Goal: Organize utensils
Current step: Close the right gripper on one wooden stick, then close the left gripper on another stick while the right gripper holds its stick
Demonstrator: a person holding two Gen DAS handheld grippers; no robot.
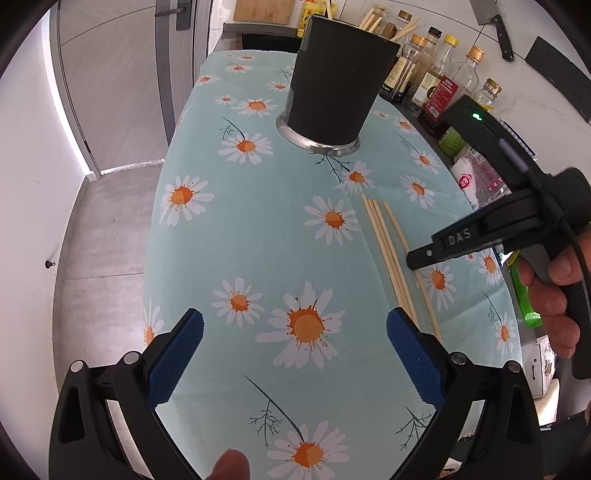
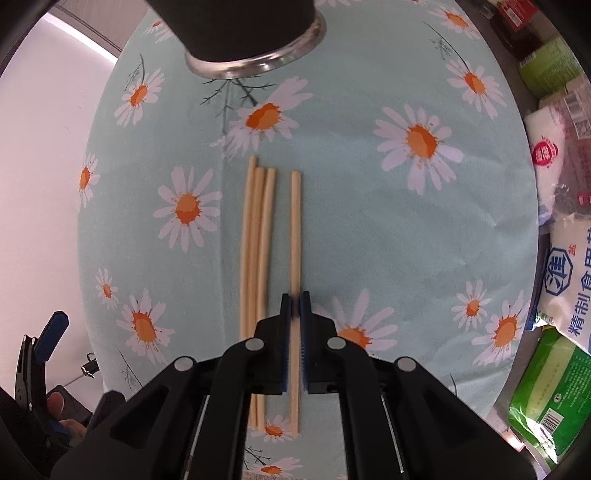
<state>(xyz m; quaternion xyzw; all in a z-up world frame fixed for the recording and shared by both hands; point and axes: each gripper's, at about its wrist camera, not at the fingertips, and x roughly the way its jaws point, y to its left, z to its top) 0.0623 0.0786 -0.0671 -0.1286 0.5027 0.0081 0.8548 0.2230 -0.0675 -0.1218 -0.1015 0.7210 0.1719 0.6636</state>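
Note:
Several pale wooden chopsticks (image 2: 258,236) lie side by side on the daisy-print tablecloth (image 2: 369,229); they also show in the left wrist view (image 1: 388,254). One chopstick (image 2: 295,229) lies apart to the right. My right gripper (image 2: 295,306) is shut on that single chopstick near its near end; the right gripper also shows in the left wrist view (image 1: 417,258). A black utensil cup (image 1: 336,81) on a metal base stands at the table's far end, beyond the chopsticks (image 2: 240,26). My left gripper (image 1: 295,332) is open and empty above the cloth, left of the chopsticks.
Sauce bottles (image 1: 436,74) and a jar of chopsticks (image 1: 373,18) stand behind the cup. Bags of salt and packets (image 2: 565,258) line the table's right side. The table edge drops to a grey floor (image 1: 103,240) on the left. Knives (image 1: 495,26) hang on the back wall.

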